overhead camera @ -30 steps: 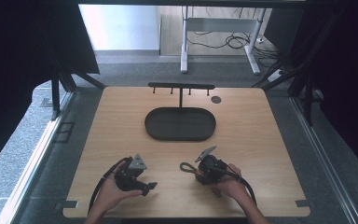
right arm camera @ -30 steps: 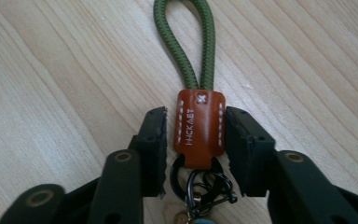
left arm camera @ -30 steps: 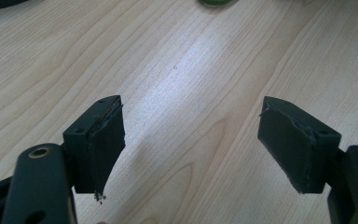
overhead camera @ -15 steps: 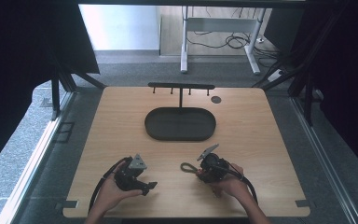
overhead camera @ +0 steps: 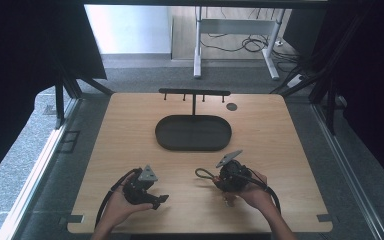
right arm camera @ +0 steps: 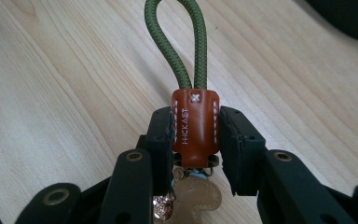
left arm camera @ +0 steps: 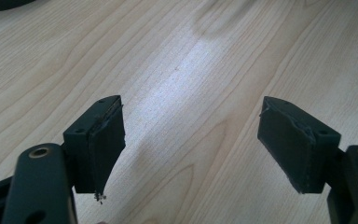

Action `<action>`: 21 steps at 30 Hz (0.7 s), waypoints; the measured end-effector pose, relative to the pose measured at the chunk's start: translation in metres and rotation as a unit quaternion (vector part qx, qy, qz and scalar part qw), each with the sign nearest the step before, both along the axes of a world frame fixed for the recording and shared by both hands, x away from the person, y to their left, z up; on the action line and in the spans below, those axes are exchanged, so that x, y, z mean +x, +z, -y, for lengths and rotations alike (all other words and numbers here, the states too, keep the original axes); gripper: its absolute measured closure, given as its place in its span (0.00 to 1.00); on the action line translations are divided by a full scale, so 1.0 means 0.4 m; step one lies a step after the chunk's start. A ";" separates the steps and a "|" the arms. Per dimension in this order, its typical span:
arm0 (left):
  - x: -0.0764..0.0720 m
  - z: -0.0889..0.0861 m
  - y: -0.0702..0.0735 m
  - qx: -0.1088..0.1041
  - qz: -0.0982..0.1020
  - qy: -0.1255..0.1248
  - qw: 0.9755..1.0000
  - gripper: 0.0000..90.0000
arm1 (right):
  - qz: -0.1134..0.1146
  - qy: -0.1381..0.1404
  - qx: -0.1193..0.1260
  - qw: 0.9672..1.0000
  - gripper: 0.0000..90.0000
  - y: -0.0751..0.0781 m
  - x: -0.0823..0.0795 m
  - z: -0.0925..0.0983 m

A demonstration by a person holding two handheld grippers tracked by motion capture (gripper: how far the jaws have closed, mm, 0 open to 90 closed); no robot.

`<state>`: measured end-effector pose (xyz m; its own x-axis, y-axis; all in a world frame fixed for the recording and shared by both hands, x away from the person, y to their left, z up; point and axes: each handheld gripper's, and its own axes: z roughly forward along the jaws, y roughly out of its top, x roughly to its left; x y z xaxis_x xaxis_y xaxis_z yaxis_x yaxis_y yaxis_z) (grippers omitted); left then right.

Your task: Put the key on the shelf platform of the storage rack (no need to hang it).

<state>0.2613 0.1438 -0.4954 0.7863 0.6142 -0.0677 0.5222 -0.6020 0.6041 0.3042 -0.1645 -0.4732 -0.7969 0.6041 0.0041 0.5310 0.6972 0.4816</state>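
My right gripper [right arm camera: 196,135] is shut on a keychain: its jaws pinch a brown leather tab [right arm camera: 195,126] with white stitching. A green cord loop [right arm camera: 175,42] sticks out past the tab, and metal keys [right arm camera: 193,196] hang beneath it. In the high view the right gripper [overhead camera: 220,176] sits near the table's front, right of centre, with the cord loop [overhead camera: 204,173] pointing left. My left gripper [overhead camera: 156,200] rests at the front left, and in its own view it [left arm camera: 191,140] stands open over bare wood.
A dark oval tray [overhead camera: 193,133] lies in the middle of the wooden table [overhead camera: 130,130]. Behind it stands a black rack with hooks [overhead camera: 194,93], and a small round disc [overhead camera: 231,106] sits at the back right. A person's hands hold both grippers.
The right gripper with the keychain has shifted slightly toward the front of the table. The left gripper has stayed put.
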 end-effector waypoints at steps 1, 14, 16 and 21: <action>0.000 0.000 0.000 0.001 -0.001 0.000 1.000 0.26 | 0.000 0.000 0.000 1.000 0.74 0.000 0.000 0.000; 0.001 0.001 -0.001 0.003 0.000 -0.003 1.000 0.26 | 0.020 -0.001 0.007 1.000 0.74 0.058 0.010 0.016; 0.001 0.001 -0.001 0.003 -0.001 -0.003 1.000 0.26 | 0.022 -0.001 0.008 1.000 0.74 0.061 0.011 0.016; 0.002 0.001 -0.002 0.003 -0.001 -0.004 1.000 0.26 | 0.028 -0.001 0.007 1.000 0.74 0.075 0.020 0.014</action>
<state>0.2620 0.1433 -0.4963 0.7906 0.6088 -0.0655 0.5187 -0.6090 0.6001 0.3121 -0.1702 -0.4434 -0.7954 0.6053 -0.0308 0.5042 0.6890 0.5206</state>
